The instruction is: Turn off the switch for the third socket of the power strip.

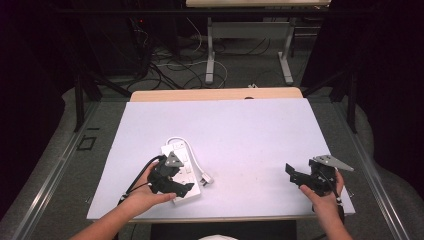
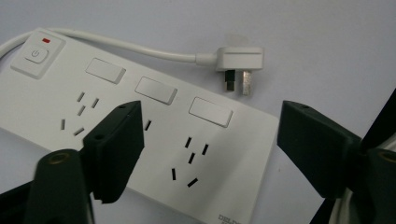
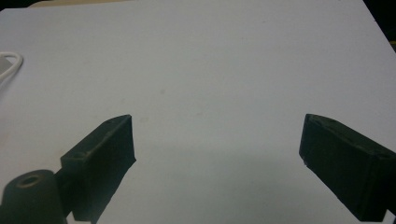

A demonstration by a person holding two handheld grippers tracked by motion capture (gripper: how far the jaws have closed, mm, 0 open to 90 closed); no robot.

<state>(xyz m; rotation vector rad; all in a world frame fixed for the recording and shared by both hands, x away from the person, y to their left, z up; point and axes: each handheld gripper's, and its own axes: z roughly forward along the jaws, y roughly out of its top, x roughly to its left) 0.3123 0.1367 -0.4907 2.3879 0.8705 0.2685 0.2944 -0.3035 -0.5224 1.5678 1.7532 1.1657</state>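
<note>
A white power strip (image 1: 184, 159) with three socket groups lies on the white sheet (image 1: 240, 130) at the near left. Its white cable (image 1: 194, 152) curls round to a three-pin plug (image 1: 206, 179) lying loose beside it. My left gripper (image 1: 175, 184) hovers over the strip's near end. In the left gripper view the strip (image 2: 159, 107) runs under the gripper (image 2: 210, 140), whose jaws stand apart, the left one over a socket and the right one off the strip's end; the plug (image 2: 240, 60) lies beyond. My right gripper (image 1: 296, 178) rests at the near right, open (image 3: 217, 154) over bare sheet.
The strip has a power button with a red light (image 2: 37, 52) at its far end. A loop of its cable (image 3: 11, 65) lies at the left edge of the right gripper view. The wooden table edge (image 1: 215, 94) lies beyond the sheet, with desk legs (image 1: 210, 55) and floor cables behind.
</note>
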